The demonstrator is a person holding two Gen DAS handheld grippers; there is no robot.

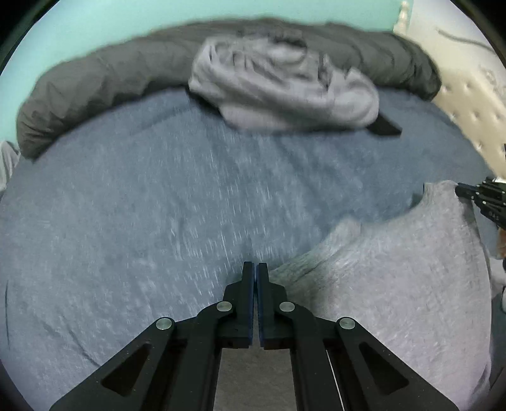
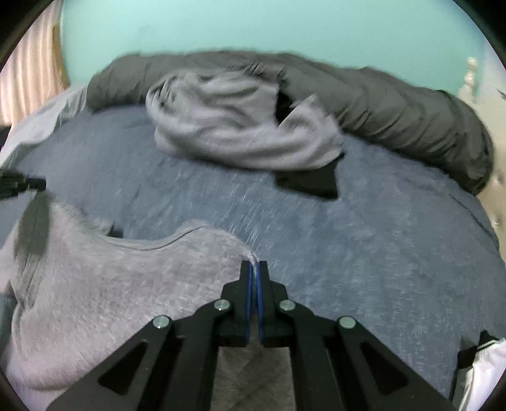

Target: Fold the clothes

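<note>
Blue bedsheet [image 1: 126, 221], rolled dark grey duvet [image 1: 95, 82] along the far edge, turquoise wall [image 2: 253, 25], cream tufted headboard [image 1: 474, 104]

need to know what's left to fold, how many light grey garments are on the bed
2: one grey garment near the front, pinched by the right gripper; one crumpled heap at the back against the dark duvet. More may be hidden beneath.
</note>
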